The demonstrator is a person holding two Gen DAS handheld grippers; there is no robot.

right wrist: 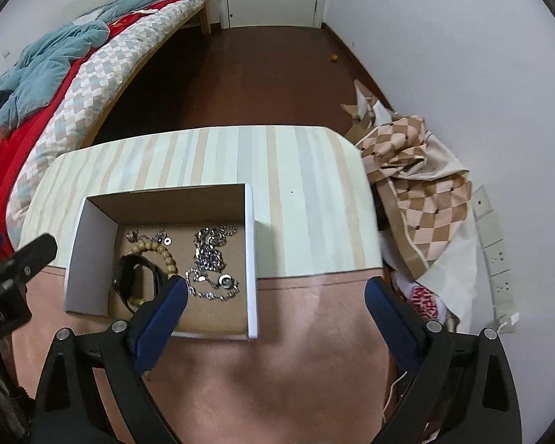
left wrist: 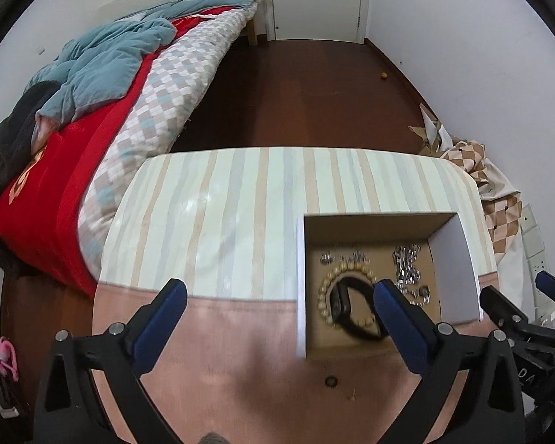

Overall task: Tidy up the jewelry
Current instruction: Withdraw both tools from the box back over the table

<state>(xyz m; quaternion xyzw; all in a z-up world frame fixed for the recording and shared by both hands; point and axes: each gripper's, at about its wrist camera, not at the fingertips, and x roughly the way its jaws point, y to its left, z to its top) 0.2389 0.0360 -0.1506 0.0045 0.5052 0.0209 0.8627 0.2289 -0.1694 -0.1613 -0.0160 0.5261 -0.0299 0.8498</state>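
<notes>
An open cardboard box (right wrist: 92, 251), white outside and brown inside, is set on the striped table (right wrist: 307, 199). In it are heaped a black watch (right wrist: 129, 277), a beige bead bracelet (right wrist: 162, 249) and silver chains (right wrist: 211, 259). Both the left gripper (left wrist: 277, 303) and the right gripper (right wrist: 275, 299) are held spread wide above the table, nothing being gripped.

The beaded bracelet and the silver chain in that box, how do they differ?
The beaded bracelet is a ring of round tan beads; the silver chain is shiny metal links. The bracelet holds a neat circle, with a black watch lying across it; the chain sprawls in loose tangles. Both lie on the floor of the open cardboard box.
</notes>
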